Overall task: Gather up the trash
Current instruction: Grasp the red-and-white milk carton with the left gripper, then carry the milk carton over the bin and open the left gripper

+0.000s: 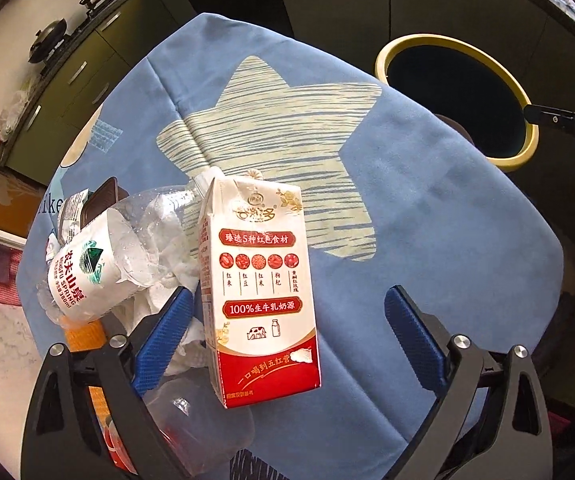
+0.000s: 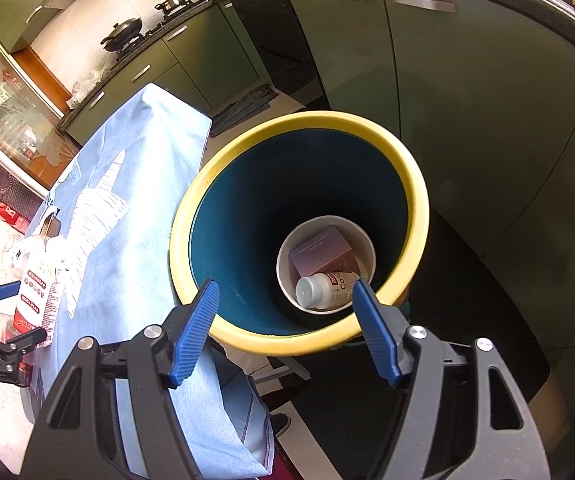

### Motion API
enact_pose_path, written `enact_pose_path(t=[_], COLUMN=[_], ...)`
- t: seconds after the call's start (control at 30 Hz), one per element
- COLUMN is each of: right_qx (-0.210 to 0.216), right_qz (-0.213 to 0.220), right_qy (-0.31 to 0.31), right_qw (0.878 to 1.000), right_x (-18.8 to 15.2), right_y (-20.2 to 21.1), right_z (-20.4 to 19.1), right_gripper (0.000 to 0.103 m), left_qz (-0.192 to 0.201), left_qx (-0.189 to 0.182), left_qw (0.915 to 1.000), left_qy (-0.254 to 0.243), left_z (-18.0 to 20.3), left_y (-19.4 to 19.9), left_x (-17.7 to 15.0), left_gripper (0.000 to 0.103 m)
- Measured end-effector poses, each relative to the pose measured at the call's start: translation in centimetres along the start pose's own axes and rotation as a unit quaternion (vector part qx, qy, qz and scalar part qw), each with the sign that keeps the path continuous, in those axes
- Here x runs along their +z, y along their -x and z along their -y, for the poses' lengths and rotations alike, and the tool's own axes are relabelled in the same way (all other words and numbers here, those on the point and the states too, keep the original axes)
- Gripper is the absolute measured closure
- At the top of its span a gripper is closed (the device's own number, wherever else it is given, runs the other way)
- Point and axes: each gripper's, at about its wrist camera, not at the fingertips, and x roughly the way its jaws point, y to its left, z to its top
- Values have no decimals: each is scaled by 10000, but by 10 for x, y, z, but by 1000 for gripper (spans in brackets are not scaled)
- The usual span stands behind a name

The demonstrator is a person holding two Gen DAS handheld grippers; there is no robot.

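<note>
Left gripper [image 1: 287,320] is hanging wide open over the milk carton [image 1: 259,280], jaws straddling it, pads not yet pressing. Carton is lying on the blue cloth [image 1: 427,220] beside a crushed water bottle [image 1: 99,272] and wadded tissue [image 1: 167,232]. It is looking light, likely empty; the thin card will buckle, so pinch across the flat sides, mid-body. Right gripper [image 2: 285,332] is waiting open and empty above the yellow-rimmed bin [image 2: 415,208], where a small bottle [image 2: 323,288] and box [image 2: 319,250] are lying.
</note>
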Motion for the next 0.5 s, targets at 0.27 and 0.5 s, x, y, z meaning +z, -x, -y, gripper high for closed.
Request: enact_pose_path(t=[0.27, 0.5], right_qx=[59, 69], right_qz=[-22, -17], right_qy=[-14, -26], right_qw=[10000, 10000], right_x=[-1, -2], right_y=[-2, -3], right_z=[4, 5], right_gripper=[37, 37], left_qz=[-113, -154], left_qx=[168, -39], left_qw=[9998, 9999], left_qy=[-54, 2], left_z=[-1, -5], left_y=[-7, -10], left_x=[-1, -7], left_gripper=[35, 51])
